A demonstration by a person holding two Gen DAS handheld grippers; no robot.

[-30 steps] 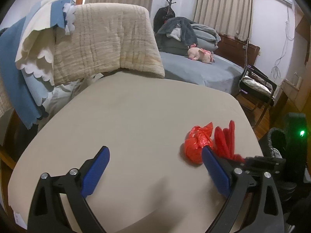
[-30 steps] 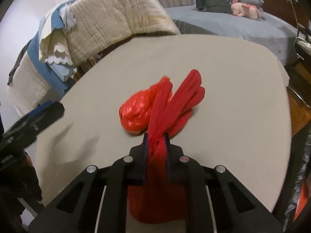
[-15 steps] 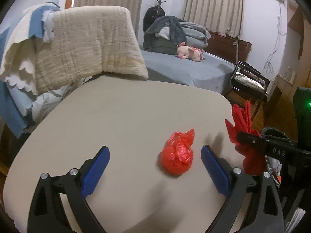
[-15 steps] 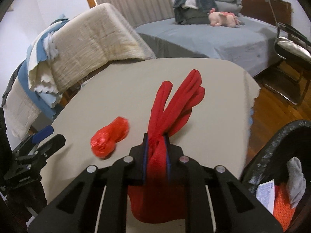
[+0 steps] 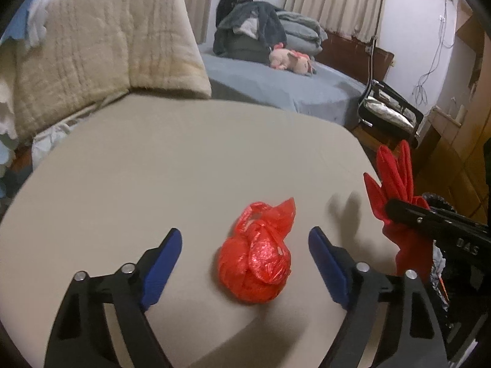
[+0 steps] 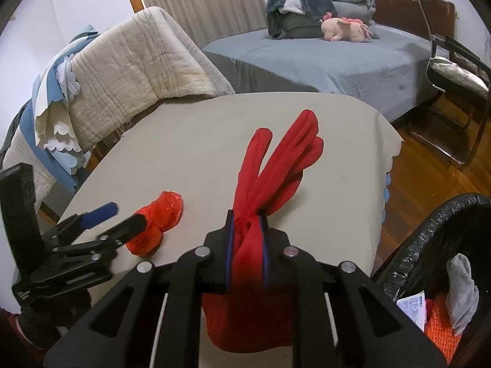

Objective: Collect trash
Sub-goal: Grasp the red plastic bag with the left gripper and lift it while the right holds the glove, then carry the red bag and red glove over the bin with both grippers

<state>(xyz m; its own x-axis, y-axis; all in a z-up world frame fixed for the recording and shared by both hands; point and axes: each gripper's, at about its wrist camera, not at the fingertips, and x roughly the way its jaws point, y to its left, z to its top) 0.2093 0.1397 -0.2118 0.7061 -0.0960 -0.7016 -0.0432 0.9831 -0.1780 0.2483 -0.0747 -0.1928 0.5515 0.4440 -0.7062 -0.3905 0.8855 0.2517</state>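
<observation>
A crumpled red plastic bag [image 5: 256, 257] lies on the beige table [image 5: 172, 165], between the wide-open blue-padded jaws of my left gripper [image 5: 245, 242]; the pads do not touch it. It also shows in the right wrist view [image 6: 159, 220], with the left gripper [image 6: 119, 214] around it. My right gripper [image 6: 247, 217] is shut on a red glove [image 6: 276, 159], held above the table's right part. The glove also shows in the left wrist view [image 5: 394, 178]. A black-lined trash bin [image 6: 442, 245] stands at the table's right edge, holding several discarded items.
A blanket-draped chair [image 5: 101, 49] stands at the table's far left. A bed [image 6: 322, 58] with clothes and a pink plush toy lies beyond. A black chair [image 6: 457, 70] stands on the wood floor at right.
My left gripper has moved right and forward so the red bag now sits between its open jaws. My right gripper has carried the glove right, toward the bin.
</observation>
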